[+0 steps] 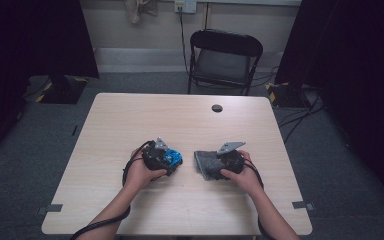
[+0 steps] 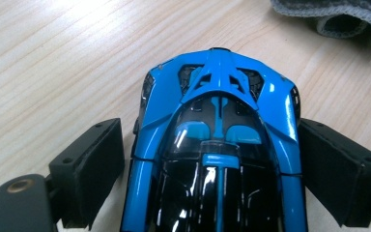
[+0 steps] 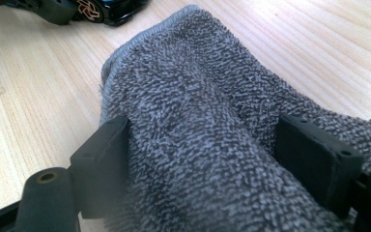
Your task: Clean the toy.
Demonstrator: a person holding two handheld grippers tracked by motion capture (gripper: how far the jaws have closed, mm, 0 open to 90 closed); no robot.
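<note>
A: so what's the left gripper (image 2: 212,159) doing? looks like it's clamping that blue toy car (image 2: 217,145), jaws pressing on both flanks; car's sitting on the wooden table (image 1: 130,120), near the front edge

B: yep; and the right gripper (image 3: 212,164) is pinching a folded grey towel (image 3: 212,111) between its jaws, lying just beside the car, not touching it

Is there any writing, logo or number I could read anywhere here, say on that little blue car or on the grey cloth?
None can be read.
Blue toy car, between the jaws of the left gripper: bare blue and black bodywork, no lettering or number.
Grey cloth, in the right gripper: plain towelling, no tag or print.
Wooden table: no marks.
Wall socket: too small and blurred to read.
</note>
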